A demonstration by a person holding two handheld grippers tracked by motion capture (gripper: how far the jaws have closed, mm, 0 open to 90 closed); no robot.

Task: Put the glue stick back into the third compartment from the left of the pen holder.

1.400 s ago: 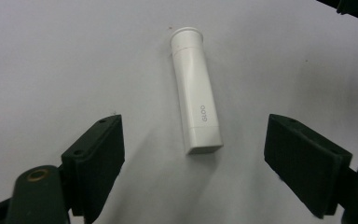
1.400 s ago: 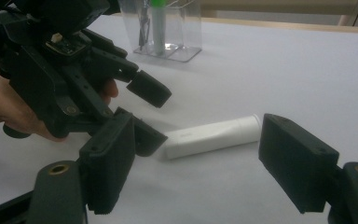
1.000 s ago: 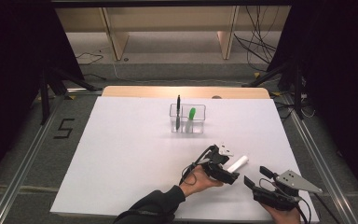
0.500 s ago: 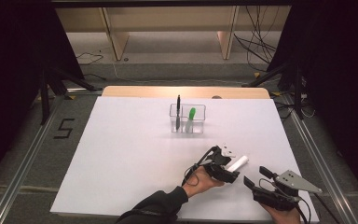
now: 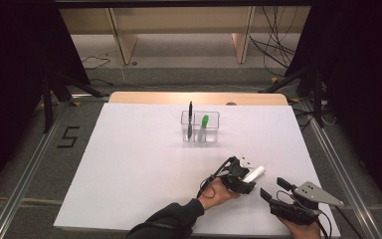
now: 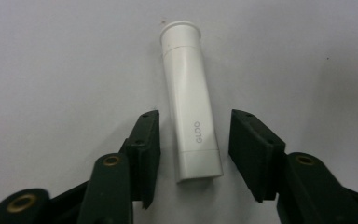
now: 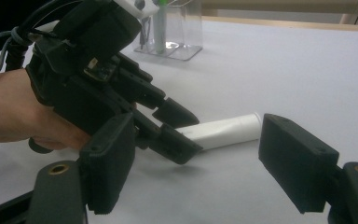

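Overhead, the left gripper (image 5: 248,175) lies low on the white table (image 5: 129,164), its fingers set either side of the near end of a white glue stick (image 5: 254,174), while the right gripper (image 5: 273,191) rests just beside it, nearer the person, its jaws parted and bare. Beyond both, well apart, stands a clear holder (image 5: 200,127) with a black pen (image 5: 190,115) and a green marker (image 5: 204,124). Along the left gripper's own jaws, the glue stick (image 6: 191,107) lies between the pads (image 6: 145,144); the jaws have just been closing, yet gaps remain on both sides. From the right gripper view, its wide-spread fingers (image 7: 296,161) frame the left gripper (image 7: 179,128) straddling the stick (image 7: 223,131).
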